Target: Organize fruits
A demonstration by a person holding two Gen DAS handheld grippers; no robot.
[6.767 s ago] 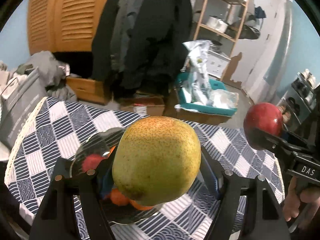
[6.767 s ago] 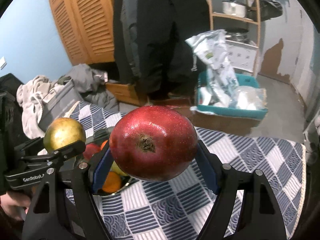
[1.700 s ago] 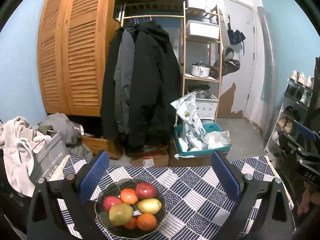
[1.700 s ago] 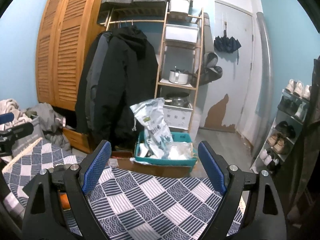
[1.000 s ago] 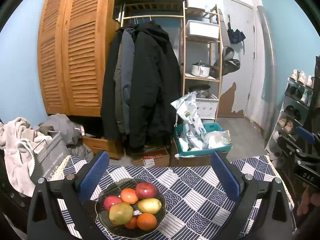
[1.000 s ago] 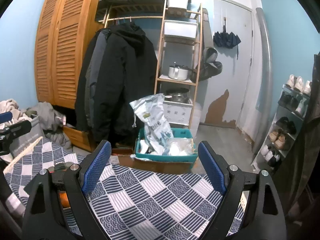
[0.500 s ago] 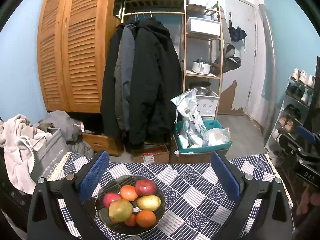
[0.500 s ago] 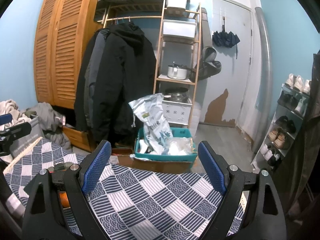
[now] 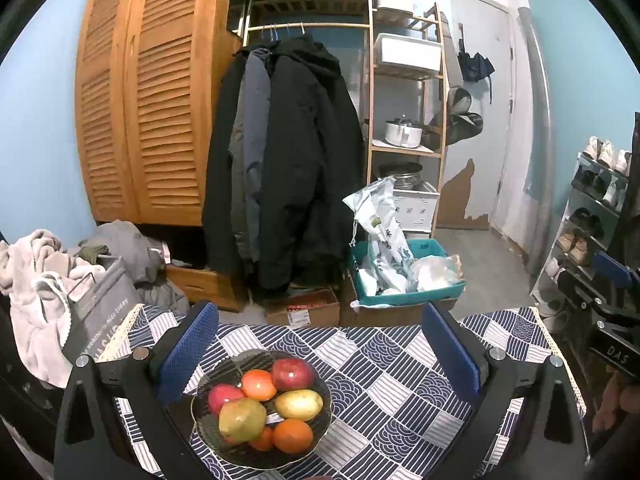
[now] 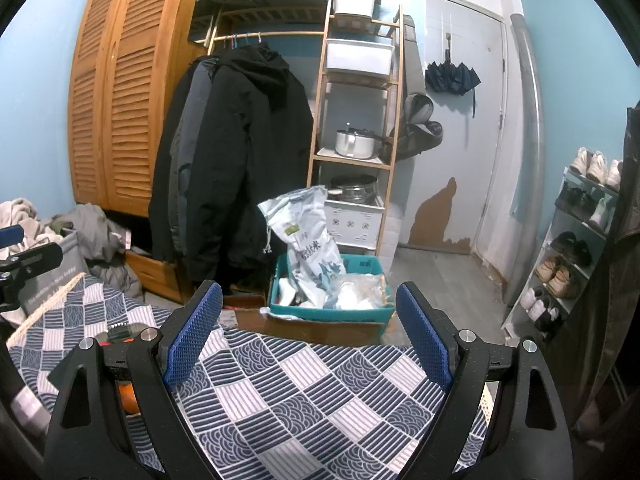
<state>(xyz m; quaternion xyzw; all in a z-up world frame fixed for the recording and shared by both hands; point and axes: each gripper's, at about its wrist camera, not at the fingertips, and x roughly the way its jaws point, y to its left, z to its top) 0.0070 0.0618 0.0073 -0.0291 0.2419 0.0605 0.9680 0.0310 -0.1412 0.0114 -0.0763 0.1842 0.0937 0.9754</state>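
A dark glass bowl (image 9: 208, 432) sits on the checked tablecloth (image 9: 392, 392) and holds several fruits: a green-yellow pear (image 9: 242, 419), a red pomegranate (image 9: 293, 373), a red apple (image 9: 224, 397), a yellow fruit (image 9: 299, 404) and oranges (image 9: 293, 435). My left gripper (image 9: 318, 346) is open and empty, raised above and behind the bowl. My right gripper (image 10: 310, 338) is open and empty over the cloth (image 10: 304, 396) to the right of the bowl; an orange (image 10: 128, 400) peeks out behind its left finger. The right gripper also shows at the left wrist view's right edge (image 9: 612, 304).
Beyond the table stand a teal bin (image 9: 404, 280) with bags, a cardboard box (image 9: 304, 312), hanging coats (image 9: 280, 168), a wooden shelf (image 9: 404, 112) and a louvred wardrobe (image 9: 152, 112). Laundry (image 9: 36, 280) lies left; a shoe rack (image 10: 580, 248) stands right.
Since 6.8 s ago both grippers have let go of the pear and the pomegranate, which now lie in the bowl. Both grippers have pulled back and up; over the last second little moves.
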